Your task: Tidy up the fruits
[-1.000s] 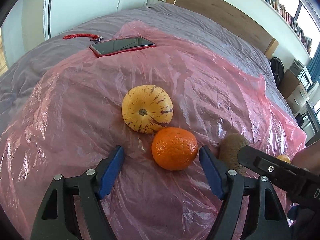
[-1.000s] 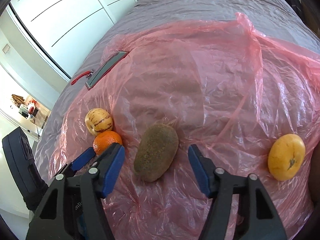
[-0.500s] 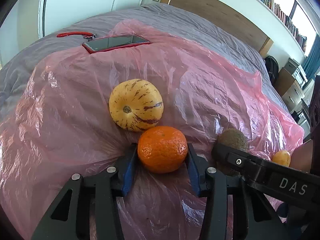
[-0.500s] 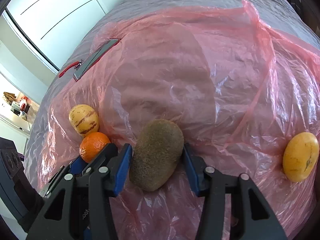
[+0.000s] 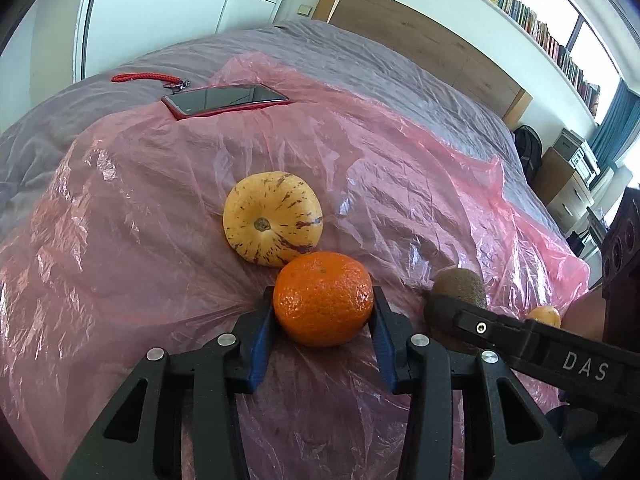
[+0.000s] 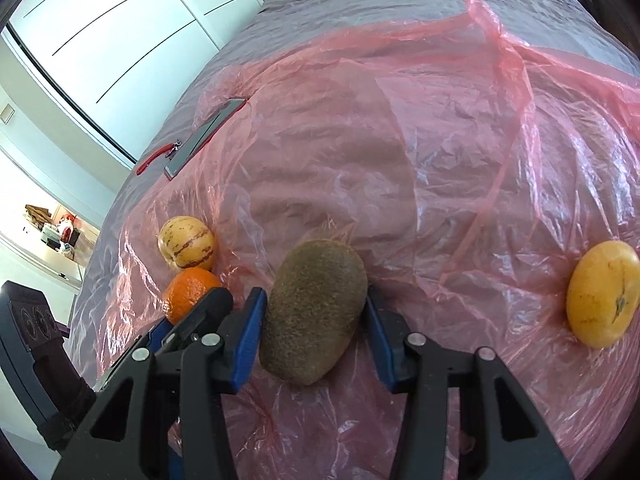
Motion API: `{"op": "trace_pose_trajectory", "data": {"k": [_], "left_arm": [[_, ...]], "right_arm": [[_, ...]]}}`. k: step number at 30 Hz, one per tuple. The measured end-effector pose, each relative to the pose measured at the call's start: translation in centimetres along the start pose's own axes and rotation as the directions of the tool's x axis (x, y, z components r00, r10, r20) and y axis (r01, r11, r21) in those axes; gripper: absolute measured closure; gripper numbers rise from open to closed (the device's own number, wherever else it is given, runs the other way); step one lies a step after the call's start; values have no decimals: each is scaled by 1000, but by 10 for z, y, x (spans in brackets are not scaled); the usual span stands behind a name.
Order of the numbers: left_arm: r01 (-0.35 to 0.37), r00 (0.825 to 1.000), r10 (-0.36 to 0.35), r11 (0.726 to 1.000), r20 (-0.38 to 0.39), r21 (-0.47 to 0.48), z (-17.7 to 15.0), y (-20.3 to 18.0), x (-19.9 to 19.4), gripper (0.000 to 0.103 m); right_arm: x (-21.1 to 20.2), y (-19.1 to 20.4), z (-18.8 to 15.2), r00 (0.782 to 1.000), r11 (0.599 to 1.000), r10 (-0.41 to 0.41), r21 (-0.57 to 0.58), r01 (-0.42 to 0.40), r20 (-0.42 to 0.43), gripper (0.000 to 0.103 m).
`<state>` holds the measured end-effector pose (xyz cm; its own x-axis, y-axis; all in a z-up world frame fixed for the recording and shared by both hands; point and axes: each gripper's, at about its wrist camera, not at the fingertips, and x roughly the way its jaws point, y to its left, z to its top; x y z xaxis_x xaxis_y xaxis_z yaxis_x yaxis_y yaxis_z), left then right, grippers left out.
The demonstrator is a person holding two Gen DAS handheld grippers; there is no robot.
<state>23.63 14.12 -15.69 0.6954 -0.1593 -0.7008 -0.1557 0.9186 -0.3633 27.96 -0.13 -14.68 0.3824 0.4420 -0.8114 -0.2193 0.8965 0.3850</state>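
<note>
Your left gripper (image 5: 323, 312) has its blue pads pressed against both sides of the orange (image 5: 323, 298), pinching it where it sits on the pink plastic sheet (image 5: 140, 240) spread over the bed (image 5: 380, 64). Your right gripper (image 6: 316, 312) has just been closing, and its pads now clamp the flanks of the brown kiwi (image 6: 314, 316), which lies tilted on the same sheet. Just beyond the orange, touching or nearly touching it, rests the striped yellow fruit (image 5: 272, 218), so you have little room forward there. The two grippers sit close side by side; the right one's finger crosses the left view next to the orange. Off to your right, well apart from the kiwi, lies a plain yellow fruit (image 6: 604, 300), near the sheet's rumpled edge. Ahead of the kiwi the sheet is open and wrinkled. Farther off, at the sheet's far-left border, a phone (image 5: 224, 100) lies beside a red lanyard (image 5: 144, 79).
</note>
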Motion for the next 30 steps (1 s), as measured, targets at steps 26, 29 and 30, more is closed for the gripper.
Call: {"op": "trace_pose_trajectory", "data": {"k": [26,29,30], "left_arm": [[-50,988,29,989,149,139,-4,-48,-57,65],[-41,987,16,986,157,159,-11,-59,-76,65],[-39,988,13,985,154,167,-15,-62,-81,64]], "right_arm": [[-118,-27,-95,1000,999,-13,-44,14,24,47],[-141,-39,-115,999,999,-30,-34,30,20,47],[-150,-44,-122,999,999,-40,-26,40,19,47]]}}
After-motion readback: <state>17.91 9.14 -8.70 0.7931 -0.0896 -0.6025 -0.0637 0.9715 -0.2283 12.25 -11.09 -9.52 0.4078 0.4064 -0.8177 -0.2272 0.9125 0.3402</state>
